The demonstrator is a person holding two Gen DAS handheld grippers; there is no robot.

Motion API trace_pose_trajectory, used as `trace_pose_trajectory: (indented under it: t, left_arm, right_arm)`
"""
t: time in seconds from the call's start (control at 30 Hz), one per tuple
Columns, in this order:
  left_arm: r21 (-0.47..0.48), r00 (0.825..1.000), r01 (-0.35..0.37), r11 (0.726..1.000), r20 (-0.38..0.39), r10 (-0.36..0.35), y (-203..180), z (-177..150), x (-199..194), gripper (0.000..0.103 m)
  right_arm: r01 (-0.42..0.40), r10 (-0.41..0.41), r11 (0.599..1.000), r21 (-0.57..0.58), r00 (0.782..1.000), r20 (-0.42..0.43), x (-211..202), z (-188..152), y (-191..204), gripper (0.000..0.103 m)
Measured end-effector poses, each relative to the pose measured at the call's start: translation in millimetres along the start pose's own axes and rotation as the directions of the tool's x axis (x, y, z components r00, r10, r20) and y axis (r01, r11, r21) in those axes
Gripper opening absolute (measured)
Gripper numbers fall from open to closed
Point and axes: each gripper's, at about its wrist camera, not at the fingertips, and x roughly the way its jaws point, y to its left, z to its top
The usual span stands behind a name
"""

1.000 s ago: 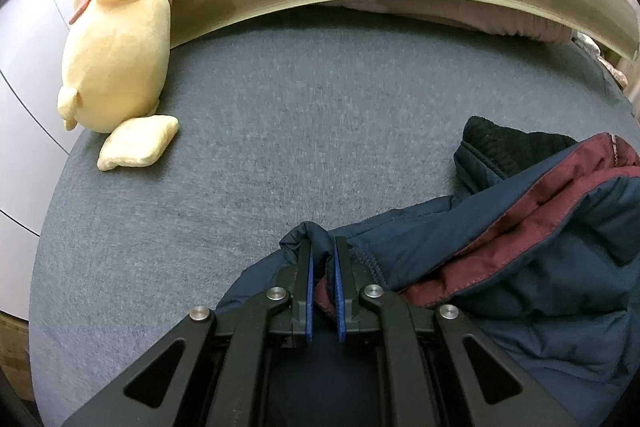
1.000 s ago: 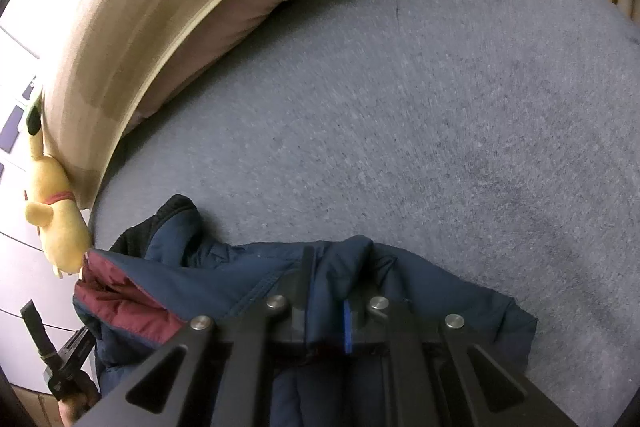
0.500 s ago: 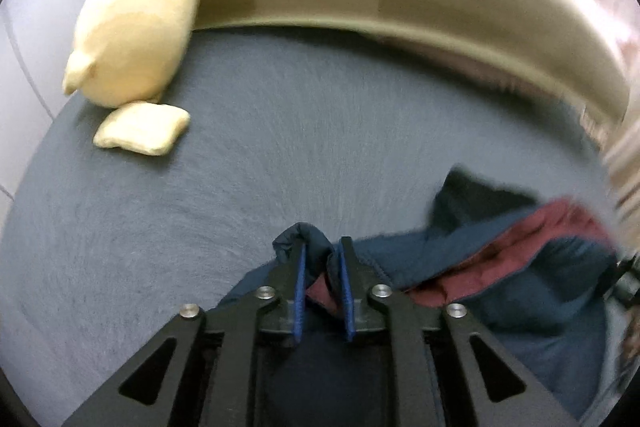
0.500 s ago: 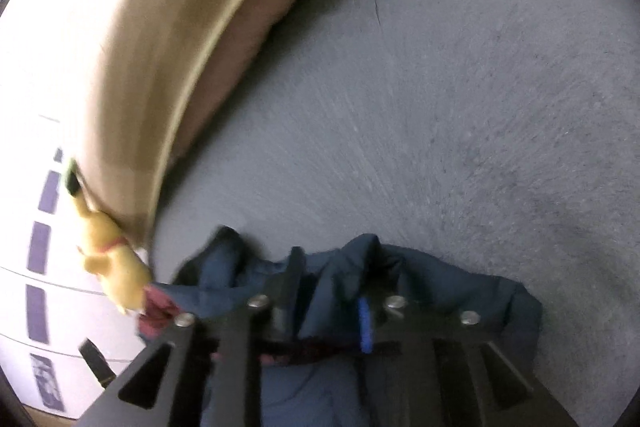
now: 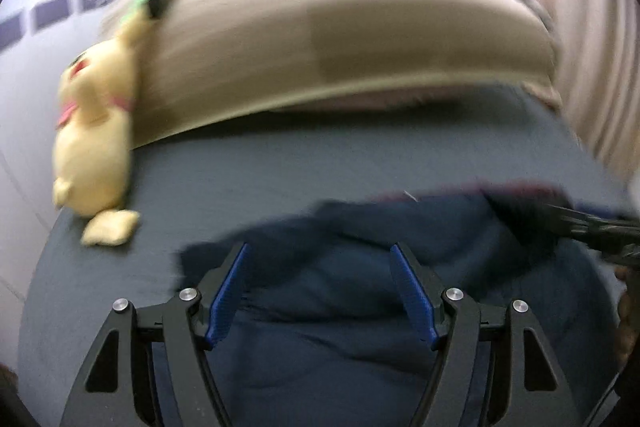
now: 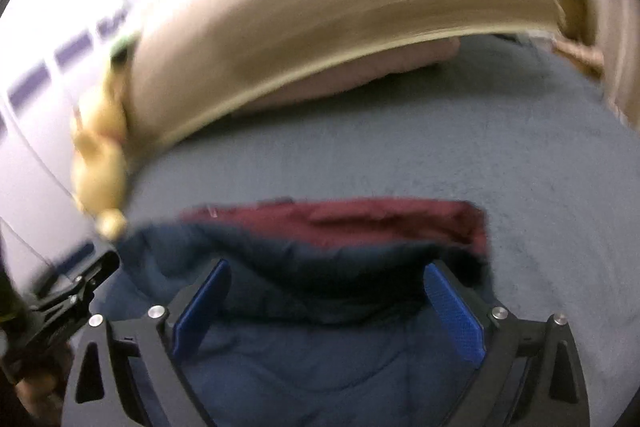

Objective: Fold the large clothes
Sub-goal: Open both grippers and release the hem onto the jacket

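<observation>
1. The left gripper (image 5: 320, 267) has its 2 blue-padded fingers (image 5: 228, 291) spread wide; its jaws have just been opening, and the pads press on nothing
2. The navy jacket (image 5: 340, 339) lies below and between those fingers, flat on the grey bed (image 5: 320, 167), with no fabric pinched by either pad
3. The right gripper (image 6: 326, 287) stands wider still, its jaws likewise just opened; its blue pads (image 6: 456, 319) are clear of the cloth and hold nothing
4. In the right wrist view the jacket (image 6: 320, 355) fills the space between and under the fingers, and its navy quilted side faces up
5. Just past the right fingertips a dark fold runs across the jacket, and beyond it a band of maroon lining (image 6: 360, 219) forms the garment's far edge
6. To the left of the right fingers, at the picture's edge, the other gripper's black frame (image 6: 68, 303) shows; in the left wrist view the right one's frame (image 5: 592, 227) reaches in from the right of the fingers
7. Beyond the jacket lies bare grey bed, then a pinkish pillow (image 6: 360, 79) tucked against the tan headboard (image 5: 340, 59)
8. Far left of the fingers a yellow plush toy (image 5: 96, 131) leans on the headboard's end, blurred in both views
</observation>
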Motion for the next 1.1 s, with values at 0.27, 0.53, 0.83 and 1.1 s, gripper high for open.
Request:
trace_pose_trajectory:
  t: [0.27,0.53,0.83,1.1]
  left_arm:
    - [-0.084,0.978,-0.051,0.995,-0.204,0.033,2,4,70,0.074]
    - [-0.07,0.968,-0.074,0.995,-0.244,0.055,-4,-2,91,0.079]
    - [-0.116,0.984,-0.058,0.992,-0.175,0.037,21,3,47,0.082]
    - [-0.119,0.98,-0.096,0.988,-0.188,0.072,47,-15,5,0.082]
  right_arm:
    - [0.136,-0.137,0.991,-0.018,0.979,-0.151,72,-5,-3,0.098]
    - [0.137,-0.13,0.99,0.019,0.97,-0.206,104,0,-11,0.103]
    - [0.079,-0.069,0.993,0.083,0.991,-0.115,64,9,-37,0.103]
    - [0.048,-0.043,0.994,0.102,0.998,-0.051,-9,-26,-57,0.103]
